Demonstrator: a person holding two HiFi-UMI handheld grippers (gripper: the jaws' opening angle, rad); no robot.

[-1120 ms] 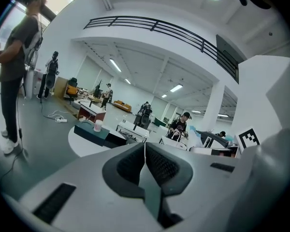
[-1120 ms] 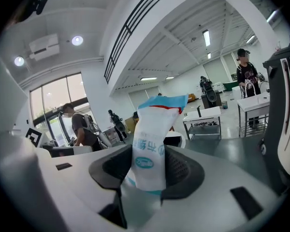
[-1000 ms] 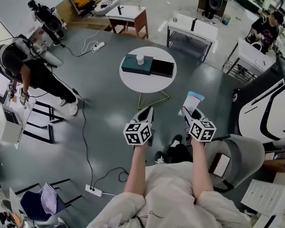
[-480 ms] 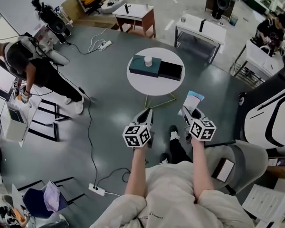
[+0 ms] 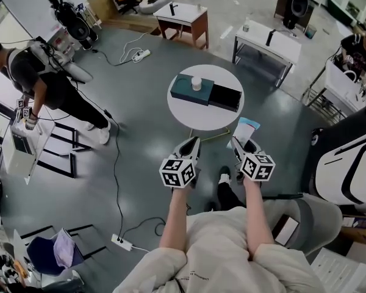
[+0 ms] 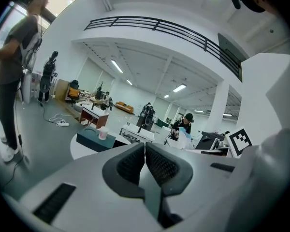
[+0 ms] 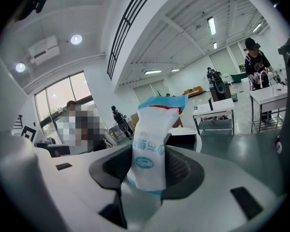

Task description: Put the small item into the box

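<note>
Left gripper (image 5: 191,146): held low in the person's left hand, near side of the round table; in the left gripper view (image 6: 145,151) the two pads meet with nothing between them.
Right gripper (image 5: 243,148): held level with the left one, to its right; in the right gripper view (image 7: 147,170) the pads are clamped on a packet.
Packet (image 5: 246,129): white pouch with a blue top edge and a blue oval mark, standing upright out of the right jaws (image 7: 149,149), off the table on its near-right side.
Round table (image 5: 182,113): white top on a thin frame, standing on the grey floor just beyond both grippers.
Box (image 5: 184,93): dark teal, lying on the table top, with a black open part (image 5: 226,97) touching its right end; well apart from the packet.
Cup (image 5: 196,83): small, white, upright on top of the teal part.
Bystander (image 5: 43,84): person in dark clothes at far left, bent over a white stand.
Power strip (image 5: 123,242): on the floor, near left, cable attached.
</note>
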